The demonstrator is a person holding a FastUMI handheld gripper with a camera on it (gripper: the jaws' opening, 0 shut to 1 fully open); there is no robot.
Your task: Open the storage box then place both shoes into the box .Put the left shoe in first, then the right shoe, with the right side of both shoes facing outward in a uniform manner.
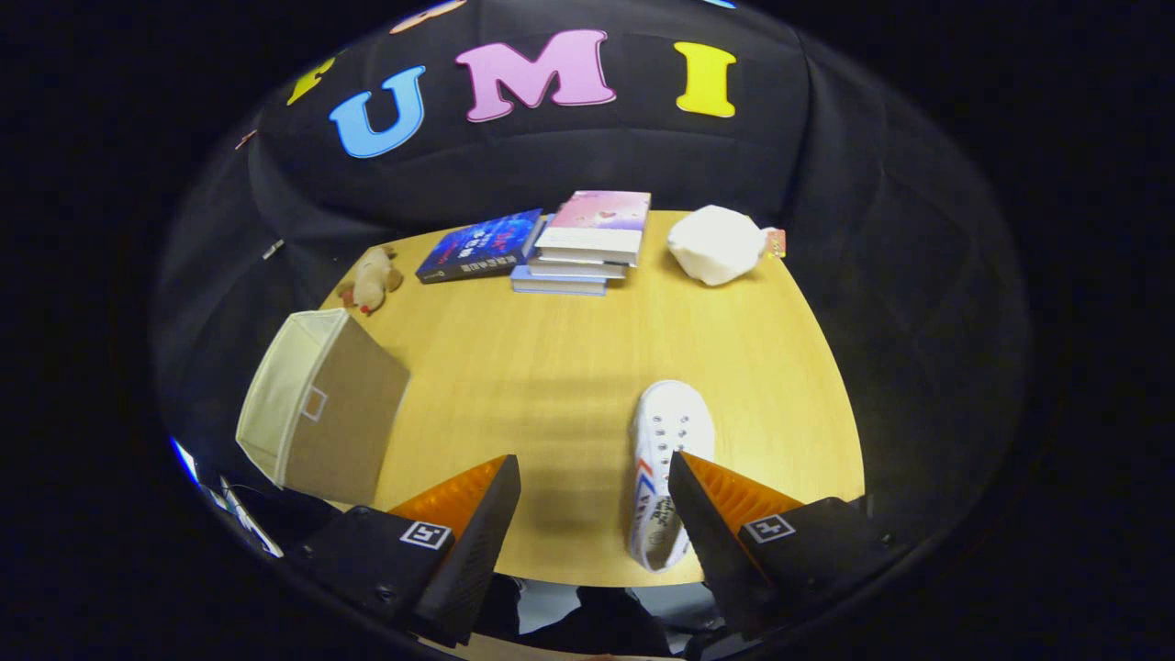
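step: shoe pickup | my gripper (594, 473) fingers spread, empty | white canvas shoe (663, 459) beside right finger; beige fabric storage box (321, 408) open, left of shoe | next: centre over shoe

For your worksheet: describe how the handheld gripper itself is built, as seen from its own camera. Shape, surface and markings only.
The gripper has two wedge-shaped fingers that taper to blunt tips, with ribbed inner faces. Each sits on a blocky dark base, and each base carries a small square black-and-white marker. The jaws stand wide apart, holding nothing.

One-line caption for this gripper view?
Open hand-held gripper above wooden table; white shoe by one finger, storage box aside.
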